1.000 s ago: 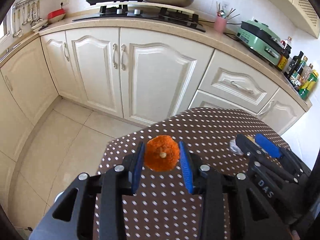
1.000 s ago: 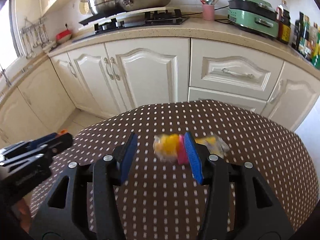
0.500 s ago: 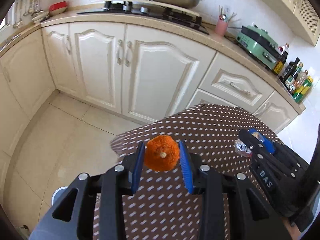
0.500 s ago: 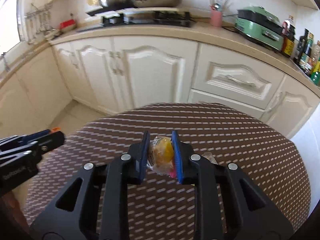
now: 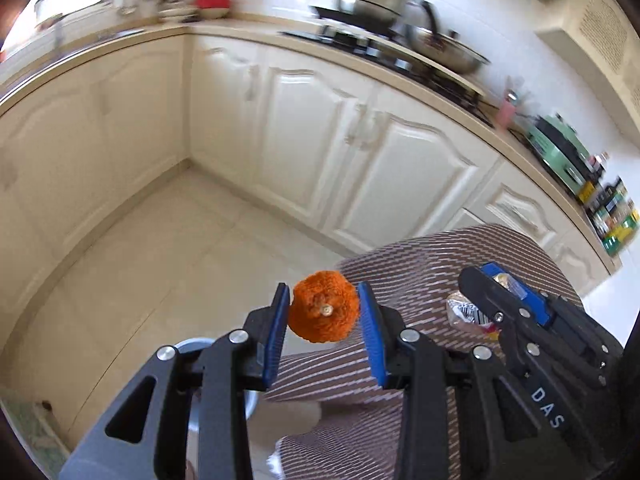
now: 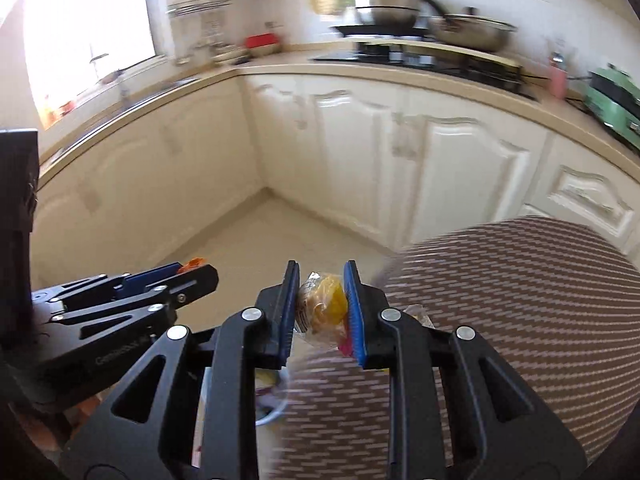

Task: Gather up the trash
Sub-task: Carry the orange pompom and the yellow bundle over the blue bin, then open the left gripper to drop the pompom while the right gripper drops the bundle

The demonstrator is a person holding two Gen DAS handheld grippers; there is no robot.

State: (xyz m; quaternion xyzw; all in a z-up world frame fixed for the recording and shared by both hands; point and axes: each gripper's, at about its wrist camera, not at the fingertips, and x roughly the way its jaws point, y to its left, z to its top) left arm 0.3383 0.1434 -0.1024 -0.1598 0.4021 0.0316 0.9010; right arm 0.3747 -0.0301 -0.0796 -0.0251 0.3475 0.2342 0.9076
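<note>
Left wrist view: left gripper (image 5: 323,322) stays clenched on the orange peel (image 5: 322,307); right gripper (image 6: 322,312) has just clamped the yellow wrapper (image 6: 325,309), both swung off the surface (image 6: 520,300) toward the bin (image 5: 192,346).

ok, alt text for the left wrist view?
The left claw grips an orange peel over the edge of a brown table. To its right, the right claw holds a wrapper; cream kitchen cabinets sit behind.
</note>
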